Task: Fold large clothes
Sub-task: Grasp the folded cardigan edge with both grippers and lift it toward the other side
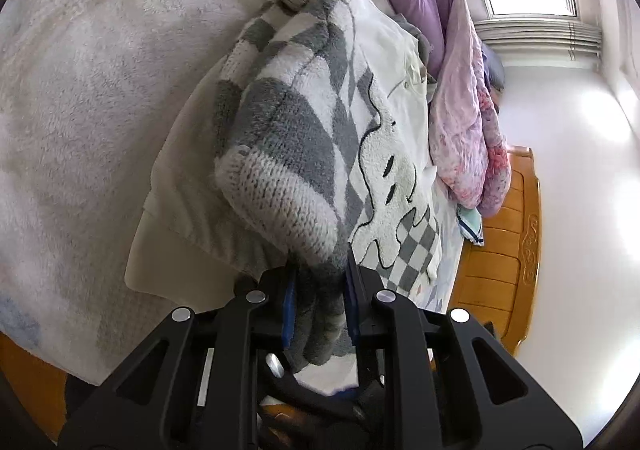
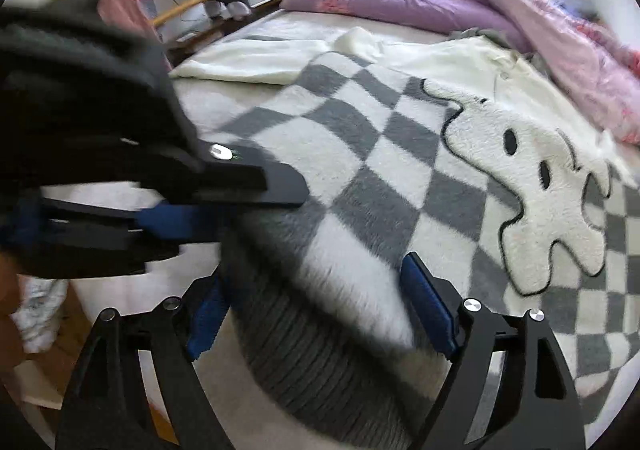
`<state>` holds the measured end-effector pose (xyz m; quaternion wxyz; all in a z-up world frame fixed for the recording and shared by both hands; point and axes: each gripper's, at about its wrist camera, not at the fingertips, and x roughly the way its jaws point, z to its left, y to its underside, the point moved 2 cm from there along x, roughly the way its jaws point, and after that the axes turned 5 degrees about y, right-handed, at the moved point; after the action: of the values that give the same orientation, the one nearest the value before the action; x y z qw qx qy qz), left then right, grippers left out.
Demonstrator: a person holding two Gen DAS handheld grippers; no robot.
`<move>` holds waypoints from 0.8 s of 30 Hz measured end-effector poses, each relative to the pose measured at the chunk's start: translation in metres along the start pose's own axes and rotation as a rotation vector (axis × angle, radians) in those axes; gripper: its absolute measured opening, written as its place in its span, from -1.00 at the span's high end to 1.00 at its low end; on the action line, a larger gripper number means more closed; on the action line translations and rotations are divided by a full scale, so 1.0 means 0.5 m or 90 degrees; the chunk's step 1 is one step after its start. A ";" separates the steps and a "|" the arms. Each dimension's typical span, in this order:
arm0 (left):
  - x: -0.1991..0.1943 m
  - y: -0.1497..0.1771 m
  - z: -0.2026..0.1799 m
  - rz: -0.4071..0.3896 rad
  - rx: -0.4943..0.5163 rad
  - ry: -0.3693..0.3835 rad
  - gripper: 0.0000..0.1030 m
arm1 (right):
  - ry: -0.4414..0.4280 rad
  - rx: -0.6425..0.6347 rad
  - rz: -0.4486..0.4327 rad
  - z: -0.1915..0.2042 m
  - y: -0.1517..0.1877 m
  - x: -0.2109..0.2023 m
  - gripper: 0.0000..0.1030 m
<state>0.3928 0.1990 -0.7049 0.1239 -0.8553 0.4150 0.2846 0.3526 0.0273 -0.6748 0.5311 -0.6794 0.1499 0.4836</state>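
Lying across the bed [image 1: 80, 130] atop a cream garment [image 2: 248, 62], the thick, floppy checkered sweater [image 2: 360, 154] is sagging from the left gripper [image 1: 320, 290] clenching its ribbed hem, while the right gripper [image 2: 316, 310] is gaping around that hem, the firmest hold.

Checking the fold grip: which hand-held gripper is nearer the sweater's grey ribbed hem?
Right. The right hand-held gripper straddles the grey ribbed hem, jaws open. The left hand-held gripper is shut on the sweater's cuff.

The checkered sweater's [image 2: 360, 178] ribbed hem [image 2: 320, 370] is blurred near the right wrist camera; the left gripper [image 2: 224, 206] is smeared at the left edge.
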 end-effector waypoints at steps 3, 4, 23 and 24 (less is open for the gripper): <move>0.000 0.000 -0.005 -0.006 -0.003 -0.005 0.64 | 0.014 0.010 -0.006 -0.013 -0.007 0.007 -0.02; 0.003 -0.001 -0.009 -0.004 -0.005 -0.004 0.64 | 0.016 0.017 -0.001 -0.017 -0.011 0.006 0.15; 0.072 0.113 -0.249 -0.122 0.189 -0.078 -0.16 | -0.326 0.815 -0.168 -0.605 0.160 -0.205 0.47; 0.103 0.121 -0.255 -0.108 0.198 -0.086 -0.16 | -0.322 0.839 -0.175 -0.626 0.183 -0.213 0.47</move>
<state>0.4201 0.0713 -0.6308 0.3060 -0.8364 0.3714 0.2624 0.3908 -0.3126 -0.6505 0.9052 -0.0980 0.1962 0.3639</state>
